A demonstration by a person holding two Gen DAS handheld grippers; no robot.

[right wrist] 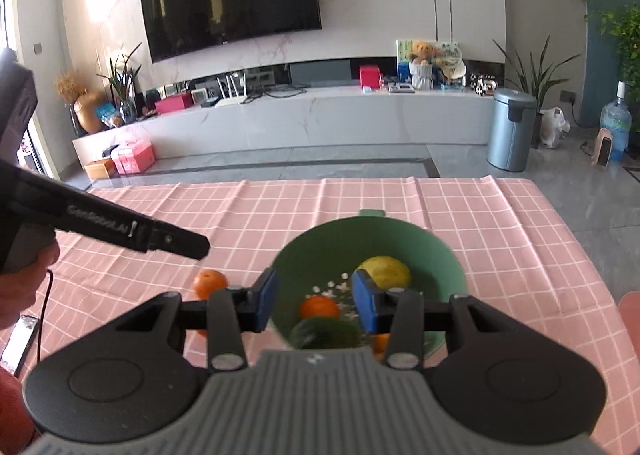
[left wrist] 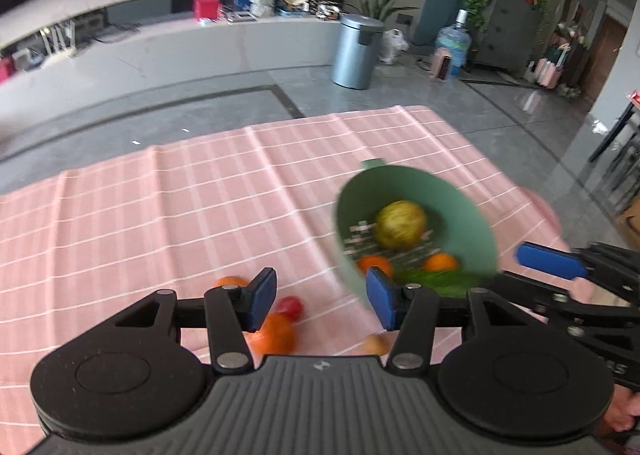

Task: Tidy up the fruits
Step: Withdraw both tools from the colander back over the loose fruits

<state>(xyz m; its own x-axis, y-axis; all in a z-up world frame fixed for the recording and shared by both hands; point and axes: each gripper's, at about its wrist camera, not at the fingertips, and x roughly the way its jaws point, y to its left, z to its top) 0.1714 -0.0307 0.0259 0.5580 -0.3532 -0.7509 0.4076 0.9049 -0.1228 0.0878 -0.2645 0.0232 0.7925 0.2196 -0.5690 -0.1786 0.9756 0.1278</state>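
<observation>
A green bowl [left wrist: 460, 207] stands on the pink checked tablecloth [left wrist: 180, 195] and holds a yellow-green fruit [left wrist: 400, 225], two oranges [left wrist: 440, 262] and a green vegetable [left wrist: 436, 279]. My left gripper [left wrist: 320, 301] is open and empty above loose fruit left of the bowl: two oranges [left wrist: 274, 333], a red fruit [left wrist: 291, 307] and a small tan one [left wrist: 375, 343]. My right gripper [right wrist: 314, 303] is open and empty over the bowl [right wrist: 320, 251], above an orange [right wrist: 319, 306] and the green vegetable [right wrist: 324, 331]. One orange [right wrist: 209, 282] lies left of the bowl.
The table's far edge borders grey floor. A metal bin [right wrist: 512, 131], a water bottle [right wrist: 614, 127] and a TV bench [right wrist: 280, 115] stand beyond. The left gripper's body [right wrist: 120, 231] reaches in at the left of the right wrist view.
</observation>
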